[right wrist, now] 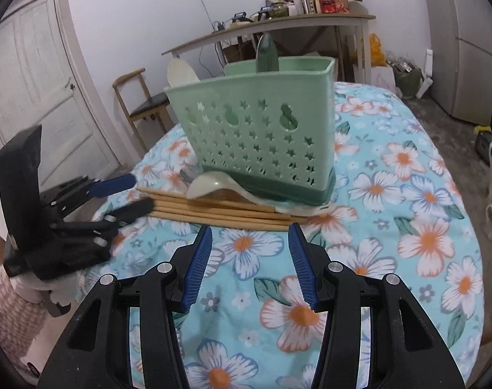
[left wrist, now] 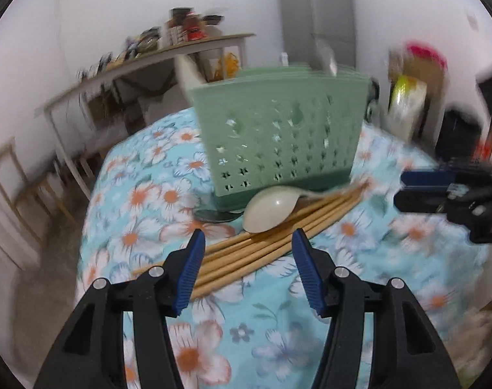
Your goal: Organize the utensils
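A pale green perforated utensil holder (left wrist: 278,136) (right wrist: 255,142) stands on the flowered tablecloth. It holds a cream ladle (right wrist: 181,71) and a dark green utensil (right wrist: 267,55). In front of its base lie several wooden chopsticks (left wrist: 262,246) (right wrist: 213,210), a cream spoon (left wrist: 271,209) (right wrist: 210,186) resting on them, and a dark metal spoon (left wrist: 213,216) (right wrist: 190,171). My left gripper (left wrist: 247,246) (right wrist: 122,194) is open over the chopsticks' near ends, pressing on nothing. My right gripper (right wrist: 249,236) (left wrist: 417,191) is open just short of the chopsticks, with nothing between its fingers.
The round table (right wrist: 391,194) drops off close behind both grippers. A wooden chair (right wrist: 139,97) stands beyond it, with a door at the left. A long cluttered side table (right wrist: 278,22) runs along the far wall. A grey fridge (left wrist: 317,26) is at the back.
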The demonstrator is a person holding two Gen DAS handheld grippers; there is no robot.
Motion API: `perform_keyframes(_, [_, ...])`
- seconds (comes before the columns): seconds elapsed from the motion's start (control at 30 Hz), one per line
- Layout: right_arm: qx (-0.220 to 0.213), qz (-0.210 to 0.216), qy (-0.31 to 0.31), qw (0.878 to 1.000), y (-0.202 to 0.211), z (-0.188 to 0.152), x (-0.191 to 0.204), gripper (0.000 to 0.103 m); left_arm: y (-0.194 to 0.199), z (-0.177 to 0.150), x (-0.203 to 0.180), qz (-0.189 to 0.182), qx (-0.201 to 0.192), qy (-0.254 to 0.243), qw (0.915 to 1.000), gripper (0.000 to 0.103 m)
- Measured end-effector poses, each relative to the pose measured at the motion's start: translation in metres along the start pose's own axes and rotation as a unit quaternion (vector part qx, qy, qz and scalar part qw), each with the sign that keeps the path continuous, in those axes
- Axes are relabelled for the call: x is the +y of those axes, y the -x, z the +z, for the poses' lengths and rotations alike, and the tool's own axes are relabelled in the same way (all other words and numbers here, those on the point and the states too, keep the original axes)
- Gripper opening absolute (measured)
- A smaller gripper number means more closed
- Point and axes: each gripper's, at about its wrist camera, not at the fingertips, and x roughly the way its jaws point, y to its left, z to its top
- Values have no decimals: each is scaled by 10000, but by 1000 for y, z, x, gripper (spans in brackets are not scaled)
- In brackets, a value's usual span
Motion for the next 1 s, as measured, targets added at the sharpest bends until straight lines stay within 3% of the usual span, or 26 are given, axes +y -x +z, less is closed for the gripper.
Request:
perform_keyframes(0.17, [140, 50, -138, 9998, -13, -3, -5, 48, -30, -1, -27, 531, 76, -998, 9936, 54])
perform_keyframes(0.37, [186, 78, -286, 9994, -20, -8, -13, 48, -47, -4, -43, 909, 77, -1486, 9847, 49])
perform_keyframes(0.77, [190, 228, -512, 9982, -24, -12, -25, 48, -46, 12, -34, 946, -10, -1418, 9854, 24])
perform_keyframes(1.0, [175, 306, -576, 9977, -26, -13, -28, 48, -60, 16, -32, 815, 266, -1429, 9860, 21])
